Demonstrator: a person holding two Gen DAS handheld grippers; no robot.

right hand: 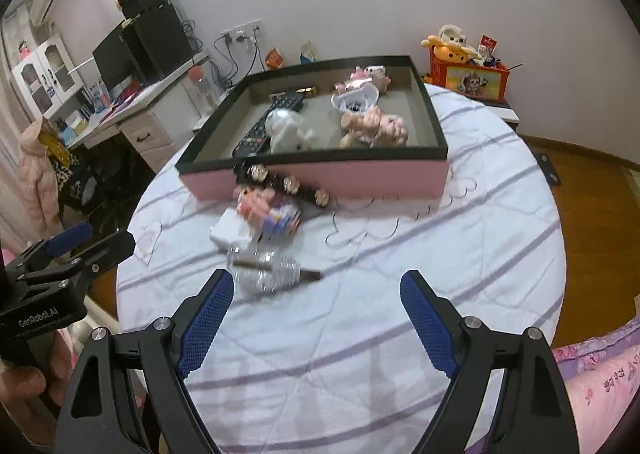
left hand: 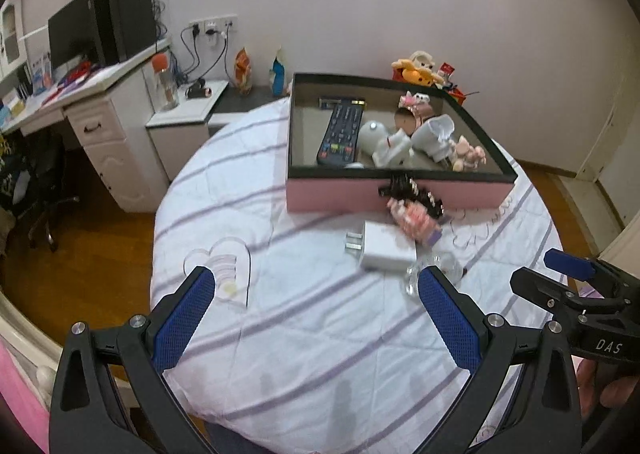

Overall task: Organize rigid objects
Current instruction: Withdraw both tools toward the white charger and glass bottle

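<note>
While both hand-held grippers, left [left hand: 316, 286] and right [right hand: 317, 290], gape wide and empty, a white charger [left hand: 386, 248] lies on the striped bedspread [left hand: 320, 334]. Beyond stands the pink box [right hand: 320, 174]; a desk [left hand: 100, 102] lines the wall.

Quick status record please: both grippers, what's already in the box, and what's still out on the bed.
left gripper: open, empty
right gripper: open, empty
box: pink sides, on the bed
in box: remote, small figurines
still out: white charger, clear bottle, pink toy, black hair clip against the box front
</note>
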